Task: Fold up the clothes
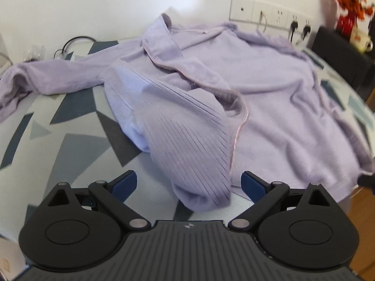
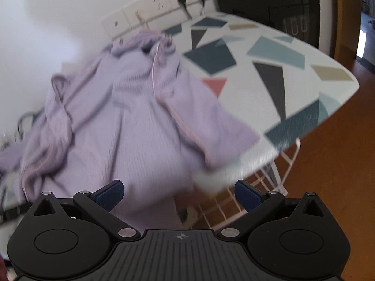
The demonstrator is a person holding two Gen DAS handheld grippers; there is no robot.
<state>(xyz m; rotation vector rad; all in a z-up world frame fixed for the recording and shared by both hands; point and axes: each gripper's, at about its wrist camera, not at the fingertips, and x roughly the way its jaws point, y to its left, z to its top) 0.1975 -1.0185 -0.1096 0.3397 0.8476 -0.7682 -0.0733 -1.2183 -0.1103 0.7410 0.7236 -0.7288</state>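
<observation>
Nearest my left camera sits the left gripper [image 1: 189, 185], its blue-padded jaws spread wide apart with nothing between them except the view of a ribbed cuff lying just ahead. That cuff belongs to a lavender sweater [image 1: 269, 89] spread across the desk [image 1: 58, 126], which wears a cloth printed with grey, blue and teal triangles. One ribbed sleeve [image 1: 187, 140] is folded in over the sweater's body and points toward me; the other sleeve [image 1: 46, 79] stretches away to the left edge of the desk. Behind the garment I see a white wall with a row of sockets [image 1: 269, 15], two of them holding black plugs.

On my right camera, the right gripper [image 2: 179, 194] also has its jaws standing fully apart, gripping nothing. It hovers at the desk's near edge, where the sweater's hem hangs over slightly. This view is blurred. Bare patterned cloth lies to the right, and below it orange-brown floor [image 2: 328, 175].
</observation>
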